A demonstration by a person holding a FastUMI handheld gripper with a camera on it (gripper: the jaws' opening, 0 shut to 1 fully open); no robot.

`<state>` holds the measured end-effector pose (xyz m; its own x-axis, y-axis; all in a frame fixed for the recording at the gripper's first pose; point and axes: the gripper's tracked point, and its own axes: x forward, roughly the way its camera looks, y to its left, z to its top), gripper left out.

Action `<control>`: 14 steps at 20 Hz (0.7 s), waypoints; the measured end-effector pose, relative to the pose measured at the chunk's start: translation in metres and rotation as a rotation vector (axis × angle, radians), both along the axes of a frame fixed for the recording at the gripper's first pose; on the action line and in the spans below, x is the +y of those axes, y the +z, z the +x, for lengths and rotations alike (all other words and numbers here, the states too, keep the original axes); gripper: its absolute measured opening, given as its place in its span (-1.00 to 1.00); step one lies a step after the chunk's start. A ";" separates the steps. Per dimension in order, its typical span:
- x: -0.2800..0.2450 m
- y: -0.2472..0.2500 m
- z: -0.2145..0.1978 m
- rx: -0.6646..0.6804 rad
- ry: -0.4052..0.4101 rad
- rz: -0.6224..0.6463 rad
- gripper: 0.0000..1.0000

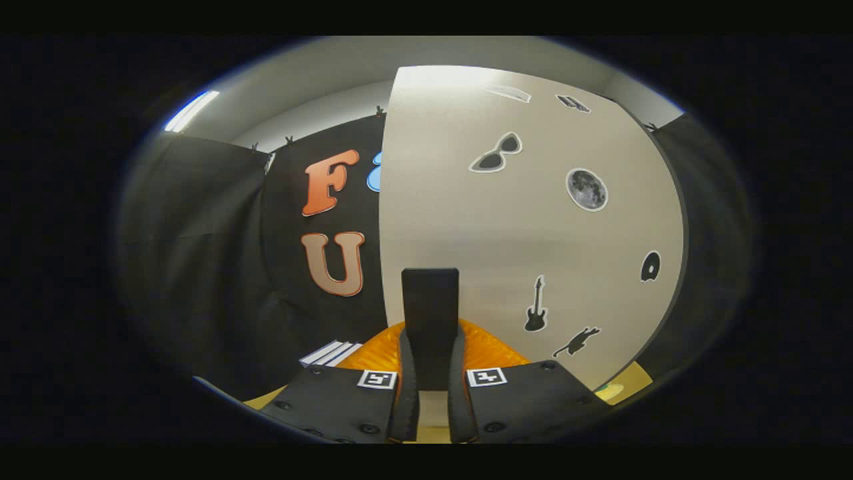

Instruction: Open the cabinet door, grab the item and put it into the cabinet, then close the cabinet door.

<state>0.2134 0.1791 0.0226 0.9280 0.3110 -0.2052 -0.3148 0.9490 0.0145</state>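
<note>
The tool clenches a dark upright block between its 2 fingers, just before the sticker-covered cabinet door — carry it level, squarely inside, then release gently.

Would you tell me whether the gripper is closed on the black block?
Shut on it: both fingers press the upright black block between them, before the cabinet door.

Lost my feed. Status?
Tongs shut on dark block. Cabinet door close ahead, stickers facing. Orange thing under block, unclear.
</note>
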 end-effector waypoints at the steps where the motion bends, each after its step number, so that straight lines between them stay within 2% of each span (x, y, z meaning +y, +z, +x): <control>1: -0.007 0.002 -0.014 -0.001 0.020 0.004 -0.50; 9: -0.055 0.019 -0.095 0.013 0.161 0.034 -0.50; 14: -0.095 0.031 -0.137 0.015 0.214 0.041 -0.50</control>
